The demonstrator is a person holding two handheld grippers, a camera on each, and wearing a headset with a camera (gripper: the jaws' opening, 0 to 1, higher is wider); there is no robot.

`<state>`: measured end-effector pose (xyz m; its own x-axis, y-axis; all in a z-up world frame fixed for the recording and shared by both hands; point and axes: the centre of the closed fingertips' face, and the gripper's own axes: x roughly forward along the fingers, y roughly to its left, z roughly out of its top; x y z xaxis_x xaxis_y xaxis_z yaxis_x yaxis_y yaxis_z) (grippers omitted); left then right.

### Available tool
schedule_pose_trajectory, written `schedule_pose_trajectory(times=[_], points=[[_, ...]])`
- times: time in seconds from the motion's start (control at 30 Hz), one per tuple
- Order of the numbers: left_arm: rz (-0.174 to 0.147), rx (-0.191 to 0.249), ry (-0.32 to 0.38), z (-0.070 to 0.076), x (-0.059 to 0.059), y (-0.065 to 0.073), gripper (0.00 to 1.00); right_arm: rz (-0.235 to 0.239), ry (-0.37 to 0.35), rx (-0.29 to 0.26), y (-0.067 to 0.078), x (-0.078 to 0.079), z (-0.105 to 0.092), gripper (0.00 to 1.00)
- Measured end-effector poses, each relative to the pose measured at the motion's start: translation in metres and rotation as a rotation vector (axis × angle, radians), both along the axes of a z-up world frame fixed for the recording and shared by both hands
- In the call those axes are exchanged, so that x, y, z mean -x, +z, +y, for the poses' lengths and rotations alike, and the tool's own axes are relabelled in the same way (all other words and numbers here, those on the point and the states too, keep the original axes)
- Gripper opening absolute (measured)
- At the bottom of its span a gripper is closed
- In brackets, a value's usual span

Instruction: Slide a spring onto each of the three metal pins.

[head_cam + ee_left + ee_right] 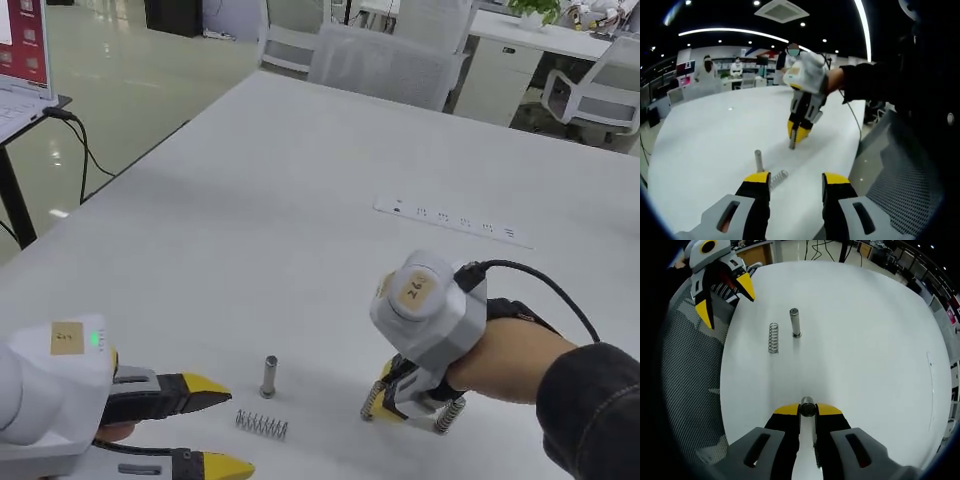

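Jaws of my left claw (238, 428) stood wide apart, holding nothing, low over the near edge of the white surface (300, 200). Just ahead of their yellow tips a loose spring (262, 425) lay on its side. Just beyond it a bare metal pin (269, 376) stood upright, not touching the spring. Farther right, my right claw (410, 402) pointed down at the surface, clamped narrow on a second pin (807, 408), with spring coils (372, 400) showing beside its jaws.

Shiny metal pin (269, 376) and wire spring (261, 424) on matt white table (300, 200).
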<state>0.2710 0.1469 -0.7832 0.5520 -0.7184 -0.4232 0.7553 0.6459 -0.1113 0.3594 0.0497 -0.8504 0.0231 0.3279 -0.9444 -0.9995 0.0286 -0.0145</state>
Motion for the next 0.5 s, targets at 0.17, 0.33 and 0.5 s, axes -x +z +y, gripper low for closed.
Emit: schedule_pose_trajectory(times=[0.17,0.33,0.5], points=[[0.002,-0.001,-0.002,0.0003,0.0003,-0.0002,0.34,0.013,-0.015,-0.012,-0.0008,0.0004,0.0007,0.08],[0.001,0.003,-0.002,0.0008,0.0,0.0,0.34,0.012,-0.014,-0.004,-0.0018,0.001,0.0003,0.08],[0.002,0.005,-0.005,0.0005,0.0003,-0.0002,0.34,0.015,-0.02,-0.009,-0.0014,0.002,0.001,0.09]])
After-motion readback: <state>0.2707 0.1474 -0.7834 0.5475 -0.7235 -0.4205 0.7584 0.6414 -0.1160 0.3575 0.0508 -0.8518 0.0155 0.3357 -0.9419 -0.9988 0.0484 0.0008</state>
